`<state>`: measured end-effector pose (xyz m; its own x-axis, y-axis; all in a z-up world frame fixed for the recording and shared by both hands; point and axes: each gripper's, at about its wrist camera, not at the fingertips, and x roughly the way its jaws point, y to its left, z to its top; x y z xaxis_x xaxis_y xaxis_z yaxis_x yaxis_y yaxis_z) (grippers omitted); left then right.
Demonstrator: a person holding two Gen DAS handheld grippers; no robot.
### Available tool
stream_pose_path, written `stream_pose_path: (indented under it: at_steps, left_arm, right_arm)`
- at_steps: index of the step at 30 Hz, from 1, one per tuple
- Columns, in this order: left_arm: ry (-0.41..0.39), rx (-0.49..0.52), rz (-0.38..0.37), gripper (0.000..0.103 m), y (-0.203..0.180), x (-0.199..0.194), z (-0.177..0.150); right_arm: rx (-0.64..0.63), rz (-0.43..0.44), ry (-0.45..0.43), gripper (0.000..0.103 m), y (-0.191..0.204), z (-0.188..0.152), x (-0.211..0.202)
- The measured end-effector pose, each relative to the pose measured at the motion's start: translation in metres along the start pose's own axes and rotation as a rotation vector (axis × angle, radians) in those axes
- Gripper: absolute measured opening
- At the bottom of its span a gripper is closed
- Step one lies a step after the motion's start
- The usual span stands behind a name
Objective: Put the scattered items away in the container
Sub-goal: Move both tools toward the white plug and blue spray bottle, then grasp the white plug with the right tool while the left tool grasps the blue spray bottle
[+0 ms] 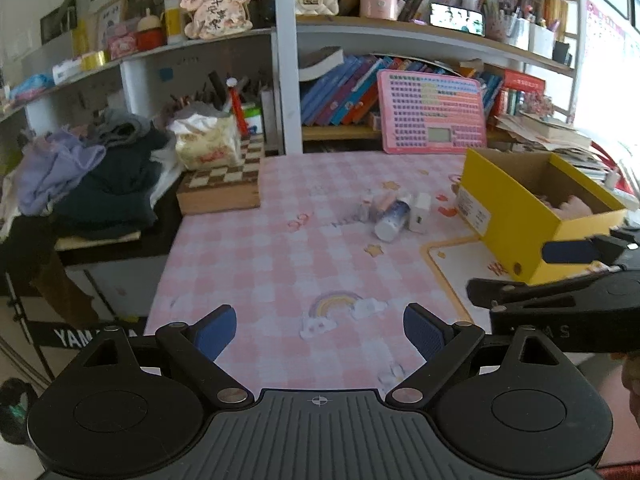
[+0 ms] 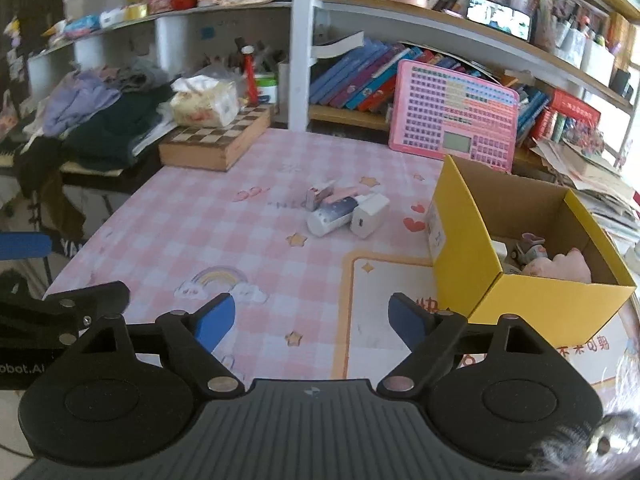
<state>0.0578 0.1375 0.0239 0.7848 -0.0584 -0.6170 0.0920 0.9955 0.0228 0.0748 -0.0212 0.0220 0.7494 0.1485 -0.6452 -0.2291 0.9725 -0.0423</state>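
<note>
Small items (image 2: 346, 210) lie clustered ahead of both empty, wide-open hand-held grippers (image 2: 310, 320) (image 1: 318, 330); probably light, rigid, graspable across their narrow sides.

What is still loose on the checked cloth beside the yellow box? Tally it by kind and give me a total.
tube, lying on its side: 1
white plug block: 1
small printed carton: 1
flat pink piece: 1
Total: 4
</note>
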Motion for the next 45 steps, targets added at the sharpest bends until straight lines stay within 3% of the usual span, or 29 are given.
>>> stream_pose_path:
  at_steps: [10, 13, 21, 23, 27, 31, 38, 45]
  left_arm:
    - [0.029, -0.038, -0.017, 0.093, 0.0, 0.042, 0.022]
    - [0.053, -0.04, -0.031, 0.093, 0.005, 0.058, 0.031]
    - [0.089, -0.006, -0.045, 0.093, 0.012, 0.102, 0.052]
    - [0.11, 0.001, -0.045, 0.093, 0.012, 0.112, 0.052]
    - [0.15, 0.01, -0.024, 0.091, 0.012, 0.128, 0.049]
    - [0.134, 0.023, -0.066, 0.09, 0.002, 0.142, 0.054]
    - [0.147, 0.01, -0.176, 0.061, -0.013, 0.181, 0.064]
    - [0.148, 0.097, -0.238, 0.056, -0.041, 0.218, 0.083]
  right_arm:
    - [0.001, -0.015, 0.052, 0.083, -0.013, 0.012, 0.048]
    - [0.03, 0.017, 0.085, 0.083, -0.021, 0.018, 0.066]
    - [0.006, -0.011, 0.086, 0.076, -0.026, 0.035, 0.107]
    - [0.043, -0.02, 0.064, 0.069, -0.034, 0.04, 0.112]
    - [0.106, -0.017, 0.074, 0.069, -0.049, 0.049, 0.127]
    - [0.176, -0.015, 0.053, 0.068, -0.057, 0.059, 0.137]
    - [0.268, -0.051, 0.061, 0.054, -0.073, 0.082, 0.167]
    - [0.31, -0.081, 0.105, 0.052, -0.086, 0.101, 0.203]
